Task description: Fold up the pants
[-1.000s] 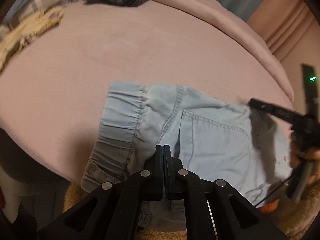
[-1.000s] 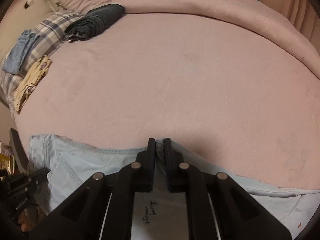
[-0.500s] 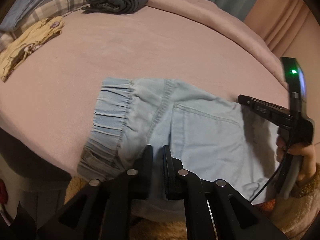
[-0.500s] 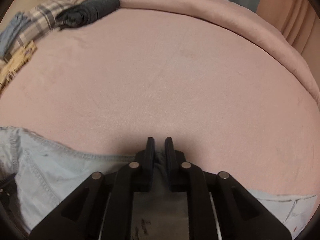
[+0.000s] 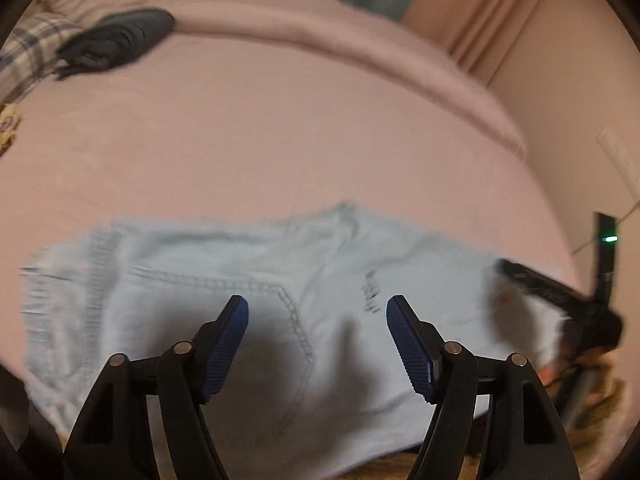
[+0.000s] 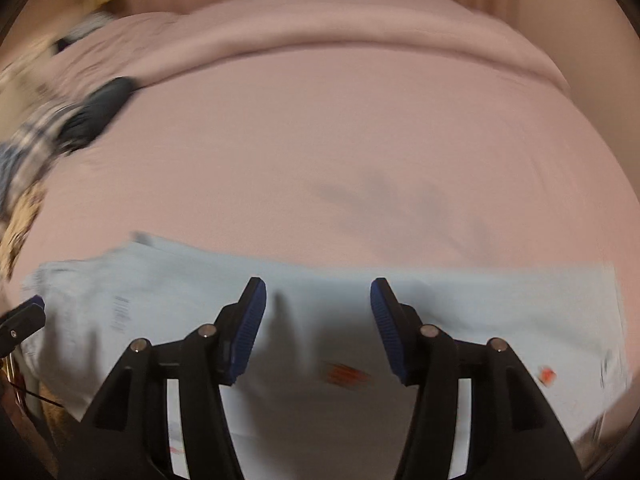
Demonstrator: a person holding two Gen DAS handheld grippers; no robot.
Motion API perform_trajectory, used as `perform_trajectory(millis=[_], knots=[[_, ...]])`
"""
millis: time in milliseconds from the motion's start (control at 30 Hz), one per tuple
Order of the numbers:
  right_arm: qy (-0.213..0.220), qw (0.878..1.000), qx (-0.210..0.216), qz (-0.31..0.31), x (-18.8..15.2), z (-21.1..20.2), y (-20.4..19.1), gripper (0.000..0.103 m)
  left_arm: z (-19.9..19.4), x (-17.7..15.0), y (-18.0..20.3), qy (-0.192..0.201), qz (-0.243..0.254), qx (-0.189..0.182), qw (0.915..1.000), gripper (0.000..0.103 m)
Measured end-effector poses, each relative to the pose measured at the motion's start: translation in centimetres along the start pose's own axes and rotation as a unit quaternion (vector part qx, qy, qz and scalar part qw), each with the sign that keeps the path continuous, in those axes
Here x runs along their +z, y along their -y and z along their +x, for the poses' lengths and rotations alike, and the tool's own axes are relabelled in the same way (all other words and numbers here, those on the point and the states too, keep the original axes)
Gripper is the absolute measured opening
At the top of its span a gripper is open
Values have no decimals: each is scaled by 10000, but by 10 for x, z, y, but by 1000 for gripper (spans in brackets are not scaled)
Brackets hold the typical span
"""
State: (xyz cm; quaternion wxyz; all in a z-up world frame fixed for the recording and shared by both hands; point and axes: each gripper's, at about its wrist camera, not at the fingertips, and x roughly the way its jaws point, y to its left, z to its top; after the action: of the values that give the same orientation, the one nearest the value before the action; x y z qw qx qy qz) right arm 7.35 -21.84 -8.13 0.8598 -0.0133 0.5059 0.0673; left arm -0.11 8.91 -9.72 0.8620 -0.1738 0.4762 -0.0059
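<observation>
Both halves of the pale denim pants [image 5: 248,304] lie flat along the near edge of your pink bed [image 5: 304,128], released. Your left gripper [image 5: 317,314] and right gripper [image 6: 318,296] have just been opening, nothing between the jaws. Careful: a low pad could snag and undo the fold.

Bedroom: pink-covered bed [image 5: 280,128], curtains [image 5: 472,12], folded clothes [image 5: 116,40].

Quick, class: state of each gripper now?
Left gripper: open, jaws just opened, holding nothing, above the light denim pants.
Right gripper: open, just opened, holding nothing.
</observation>
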Motion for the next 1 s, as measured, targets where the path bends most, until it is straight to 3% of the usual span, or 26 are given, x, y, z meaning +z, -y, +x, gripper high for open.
perform_trajectory(millis=[33, 67, 167, 267, 367, 433, 567, 700, 800, 900, 1000], knots=[[-86, 9997, -207, 117, -6, 6, 15, 54, 18, -4, -3, -192, 69, 485, 9986, 68], [-117, 9991, -380, 164, -10, 8, 23, 54, 26, -4, -7, -179, 153, 636, 9977, 68], [55, 9983, -530, 243, -23, 5, 48, 52, 27, -8, 2, -26, 527, 893, 9946, 68], [102, 9958, -695, 581, -25, 3, 59, 52, 30, -5, 4, -85, 416, 1020, 9939, 68], [108, 9960, -685, 561, -26, 4, 56, 52, 28, 3, 6, -236, 181, 1044, 9941, 68], [53, 9952, -718, 657, -20, 4, 52, 52, 21, 13, 14, -271, 132, 644, 9975, 68], [42, 9910, -616, 1186, -16, -20, 65, 54, 18, 44, 51, 28, 736, 233, 9970, 68], [220, 9954, -373, 855, -16, -30, 60, 54, 44, 60, 76, -127, 771, -180, 9968, 68], [-167, 9926, -791, 901, -25, -12, 75, 52, 83, 60, 77, -575, 610, -14, 9965, 68], [-102, 9921, -911, 853, -32, -10, 88, 52, 93, 54, 86, -380, 950, 211, 9945, 68], [-80, 9830, -1528, 1010, -29, -7, 106, 53, 96, 54, 97, -409, 1151, 467, 9914, 69]])
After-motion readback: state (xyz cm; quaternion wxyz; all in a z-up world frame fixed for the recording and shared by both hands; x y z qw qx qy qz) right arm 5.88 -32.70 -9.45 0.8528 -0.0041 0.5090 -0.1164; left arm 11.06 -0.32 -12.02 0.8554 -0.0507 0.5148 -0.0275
